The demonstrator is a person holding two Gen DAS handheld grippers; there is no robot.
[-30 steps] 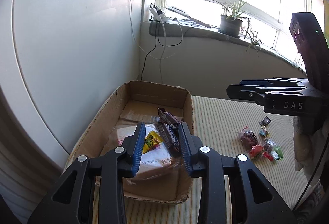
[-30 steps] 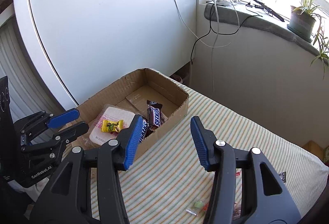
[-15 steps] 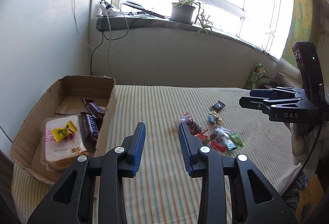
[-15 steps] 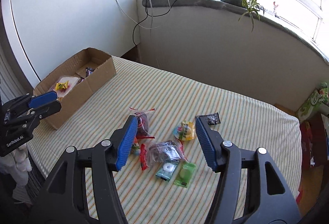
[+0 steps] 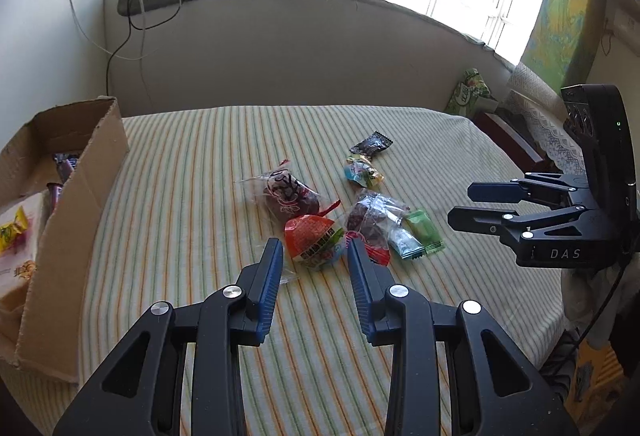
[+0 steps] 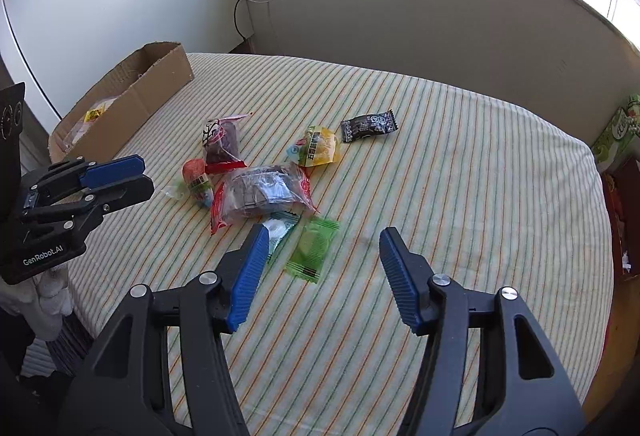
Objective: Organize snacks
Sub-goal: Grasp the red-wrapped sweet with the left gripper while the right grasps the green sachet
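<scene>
The left gripper (image 5: 315,256) is partly open, holding nothing. The right gripper (image 6: 324,244) is closing, nothing inside. The snacks (image 6: 264,191) sit mid-table; the box (image 6: 160,83) at ten o'clock

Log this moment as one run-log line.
phase: reaching for loose snacks | left gripper: open, over red-orange packet | right gripper: closing, empty, over green wrapper | cardboard box: partly filled

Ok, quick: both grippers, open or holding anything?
Left gripper: open, empty, above the red snack.
Right gripper: empty, jaws closing, over the green packet.
</scene>
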